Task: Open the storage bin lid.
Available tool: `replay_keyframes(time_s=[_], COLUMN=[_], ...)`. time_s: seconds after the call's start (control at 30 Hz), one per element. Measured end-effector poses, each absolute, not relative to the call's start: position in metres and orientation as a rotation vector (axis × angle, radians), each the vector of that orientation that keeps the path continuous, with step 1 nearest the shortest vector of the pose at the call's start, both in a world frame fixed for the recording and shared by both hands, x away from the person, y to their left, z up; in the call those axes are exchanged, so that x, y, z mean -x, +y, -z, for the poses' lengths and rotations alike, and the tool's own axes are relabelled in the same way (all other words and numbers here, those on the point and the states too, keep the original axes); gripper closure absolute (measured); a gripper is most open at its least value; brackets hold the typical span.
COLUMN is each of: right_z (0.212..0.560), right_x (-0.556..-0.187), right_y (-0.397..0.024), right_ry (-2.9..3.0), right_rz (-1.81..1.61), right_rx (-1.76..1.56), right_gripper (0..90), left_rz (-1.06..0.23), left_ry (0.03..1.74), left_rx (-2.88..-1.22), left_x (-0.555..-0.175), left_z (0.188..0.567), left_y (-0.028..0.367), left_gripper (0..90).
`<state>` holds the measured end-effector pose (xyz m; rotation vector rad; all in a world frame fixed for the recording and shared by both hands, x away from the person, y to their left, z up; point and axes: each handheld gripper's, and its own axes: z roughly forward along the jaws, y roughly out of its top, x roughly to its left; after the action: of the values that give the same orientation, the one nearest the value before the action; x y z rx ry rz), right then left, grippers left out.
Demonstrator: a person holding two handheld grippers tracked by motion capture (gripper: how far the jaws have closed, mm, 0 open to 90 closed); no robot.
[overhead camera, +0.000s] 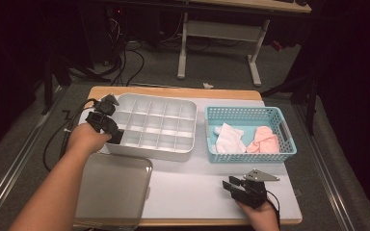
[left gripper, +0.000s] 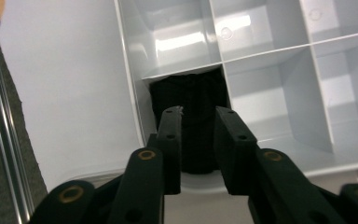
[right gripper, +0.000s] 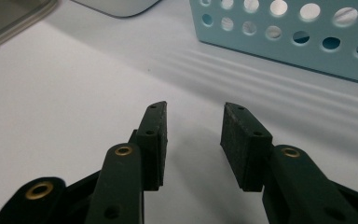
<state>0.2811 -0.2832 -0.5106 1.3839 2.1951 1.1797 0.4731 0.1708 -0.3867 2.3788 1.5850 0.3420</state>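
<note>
Left hand-held gripper (left gripper: pixel 198 114) at organizer (overhead camera: pixel 154 126) near-left corner, jaws slightly parted over black cloth (left gripper: pixel 189 93) in that cell, not gripping. Right hand-held gripper (right gripper: pixel 193 109) open, empty, above counter (right gripper: pixel 65 93), near basket (overhead camera: pixel 248 134) holding white (overhead camera: pixel 229 138) and pink cloth (overhead camera: pixel 265 140).

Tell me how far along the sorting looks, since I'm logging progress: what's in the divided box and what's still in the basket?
Done: one black rolled item sits in a corner compartment of the white divided box, whose lid lies off beside it. In hand: nothing clearly gripped; the left tool straddles the black item, jaws apart, while the right tool hovers open over the table. Left: a white cloth and a pink cloth remain in the blue basket.
</note>
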Motion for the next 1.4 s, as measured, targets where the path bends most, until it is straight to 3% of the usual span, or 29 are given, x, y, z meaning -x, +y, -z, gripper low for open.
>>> replay_keyframes(time_s=[0.1,0.37,1.23,1.4], right_z=[0.511,0.511,0.51,0.509], right_x=[-0.281,-0.281,-0.28,-0.279], right_y=[-0.283,-0.283,-0.283,-0.283], right_ry=[2.195,2.194,2.177,2.166], right_rz=[-1.178,-1.175,-1.18,-1.178], right_rx=[-1.384,-1.395,-1.397,-1.382], right_gripper=[60.8,60.8,62.6,62.6], left_rz=[-0.426,-0.429,-0.454,-0.434], left_ry=[1.573,1.518,1.322,1.285], left_rx=[-2.352,-2.266,-2.134,-2.088], left_x=[-0.462,-0.429,-0.349,-0.343], left_z=[0.383,0.383,0.45,0.462], left_y=[0.178,0.197,0.168,0.163], left_gripper=[68.7,69.0,69.4,66.1])
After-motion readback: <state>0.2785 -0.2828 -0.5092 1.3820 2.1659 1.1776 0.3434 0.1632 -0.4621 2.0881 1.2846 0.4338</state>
